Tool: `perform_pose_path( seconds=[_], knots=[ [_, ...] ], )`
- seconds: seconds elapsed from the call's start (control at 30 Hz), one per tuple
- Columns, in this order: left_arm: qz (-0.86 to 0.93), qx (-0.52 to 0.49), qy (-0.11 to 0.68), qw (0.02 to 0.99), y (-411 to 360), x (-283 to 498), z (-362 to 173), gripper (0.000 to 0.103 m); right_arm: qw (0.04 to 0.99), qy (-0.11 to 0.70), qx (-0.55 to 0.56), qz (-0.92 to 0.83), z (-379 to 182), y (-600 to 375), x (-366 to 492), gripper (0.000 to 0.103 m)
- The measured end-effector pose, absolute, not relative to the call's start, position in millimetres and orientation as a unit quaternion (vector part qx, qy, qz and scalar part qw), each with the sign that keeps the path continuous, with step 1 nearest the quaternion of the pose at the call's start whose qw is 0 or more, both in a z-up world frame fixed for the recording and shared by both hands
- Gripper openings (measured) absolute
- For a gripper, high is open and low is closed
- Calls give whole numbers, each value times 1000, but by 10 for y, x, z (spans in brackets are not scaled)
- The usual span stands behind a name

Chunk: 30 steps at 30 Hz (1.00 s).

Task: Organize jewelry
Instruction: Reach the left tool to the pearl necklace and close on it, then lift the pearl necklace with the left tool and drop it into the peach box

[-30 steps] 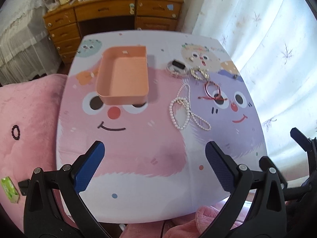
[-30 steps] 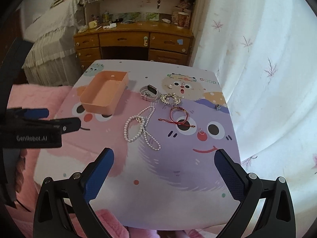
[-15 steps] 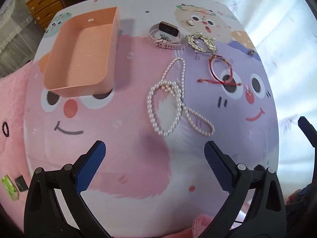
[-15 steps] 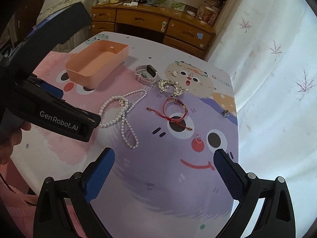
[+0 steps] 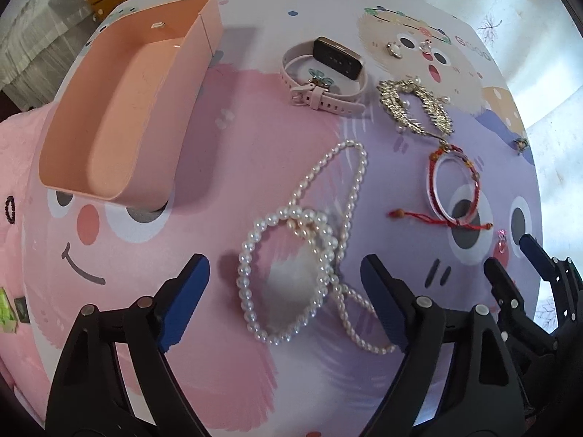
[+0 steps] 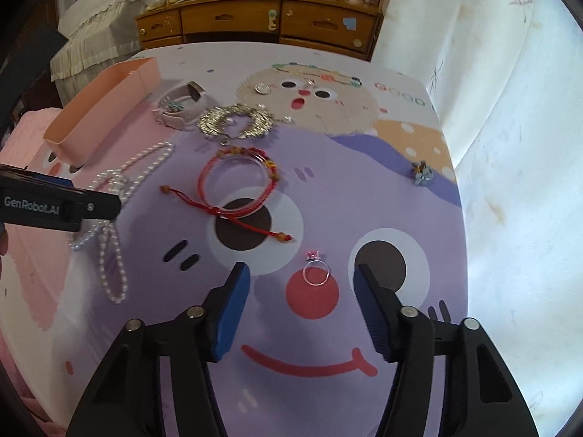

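At the far left of the table (image 5: 255, 0) sits the pink tray (image 5: 120, 109), bare inside, so we judge the sorting has not really begun. Just right of it, our left gripper (image 5: 284, 291) hangs low over the pearl necklace (image 5: 302, 255), its fingers spread apart and straddling the tangled double loop without touching it. To lift this well, we would settle down where the strands cross and bunch, since a single loose strand could slip between the pads, and close gently so the beads do not roll out. We should raise it high enough that the long trailing loop clears the tray wall before we let go. Beyond the pearls lie the pink watch (image 5: 324, 69) and the gold leaf necklace (image 5: 415, 109), close to each other, and nearer us the red cord bracelet (image 5: 452, 189), its knotted tail running out sideways. Further right, our right gripper (image 6: 302, 306) is also open and holds nothing, poised with the small ring (image 6: 316, 271) lying flat just ahead of its fingertips. That ring looks thin and hard to pinch, so we would come down with one pad on each side of the band and squeeze slowly. A small charm (image 6: 422, 173) lies well apart near the right edge.
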<state>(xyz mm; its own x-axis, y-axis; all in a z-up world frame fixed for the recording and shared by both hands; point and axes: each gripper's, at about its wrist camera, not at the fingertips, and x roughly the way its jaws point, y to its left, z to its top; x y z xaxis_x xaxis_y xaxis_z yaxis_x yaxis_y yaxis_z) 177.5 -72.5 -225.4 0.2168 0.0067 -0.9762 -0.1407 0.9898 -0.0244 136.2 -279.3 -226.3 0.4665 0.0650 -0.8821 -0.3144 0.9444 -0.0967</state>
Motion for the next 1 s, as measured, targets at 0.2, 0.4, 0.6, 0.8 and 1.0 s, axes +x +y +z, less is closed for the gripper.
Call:
perform_pose_path(
  seconds=[0.2, 0.4, 0.6, 0.8, 1.0],
  knots=[
    [42, -40, 621, 782, -762, 1835, -2316, 68, 854, 494, -105, 125, -2372, -2888, 1454, 27],
    [13, -16, 600, 800, -863, 1755, -2280, 45, 853, 497, -79, 137, -2427, -2954, 1555, 20],
    [4, 0, 602, 799, -1022, 1626, -2228, 9, 851, 506, -52, 132, -2403, -2957, 1607, 16],
    [-6, 19, 625, 781, -922, 1728, -2270, 9, 841, 524, -31, 132, -2314, -2939, 1463, 16],
    [-15, 61, 630, 774, -1015, 1744, -2180, 5, 838, 533, -5, 118, -2252, -3010, 1417, 16]
  ],
)
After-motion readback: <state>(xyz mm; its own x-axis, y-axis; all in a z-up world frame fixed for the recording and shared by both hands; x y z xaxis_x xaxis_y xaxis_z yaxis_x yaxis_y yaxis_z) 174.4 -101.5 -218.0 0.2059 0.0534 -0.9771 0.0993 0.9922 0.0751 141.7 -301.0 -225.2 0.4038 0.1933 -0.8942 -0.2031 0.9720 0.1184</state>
